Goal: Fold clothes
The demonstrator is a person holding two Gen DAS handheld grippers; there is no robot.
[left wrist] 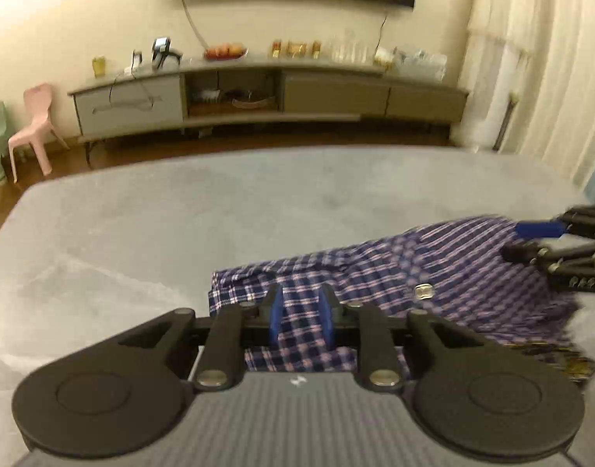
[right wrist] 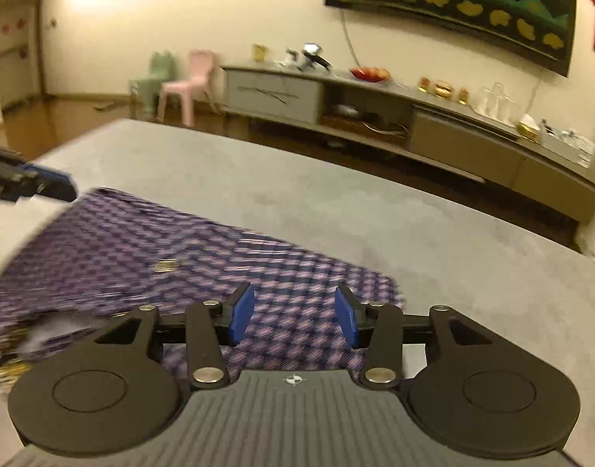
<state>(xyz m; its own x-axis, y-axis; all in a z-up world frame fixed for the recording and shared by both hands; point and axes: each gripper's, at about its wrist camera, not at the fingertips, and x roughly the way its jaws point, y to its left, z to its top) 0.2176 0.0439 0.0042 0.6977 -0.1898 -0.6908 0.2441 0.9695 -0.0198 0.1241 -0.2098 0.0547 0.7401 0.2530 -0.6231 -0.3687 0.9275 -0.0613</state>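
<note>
Your left gripper (left wrist: 301,317) is part open, its blue pads straddling the purple-and-navy plaid garment (left wrist: 433,272) on the grey bed (left wrist: 180,214); your right gripper (right wrist: 295,317), at three o'clock, gapes wide, empty.

Support surface: grey, soft-napped flat top (left wrist: 219,210), broad, with rounded far corners; faint pale creases run across its 9 o'clock side in the left wrist view. Far edge drops to a wooden floor (left wrist: 258,142).

Lying directly on it: one blue-and-white plaid garment (left wrist: 433,268), crumpled and partly bunched, occupying the 3 to 5 o'clock area of the left wrist view. A small metallic tag (left wrist: 424,292) sits on the fabric. Garment blurred in the right wrist view.
</note>
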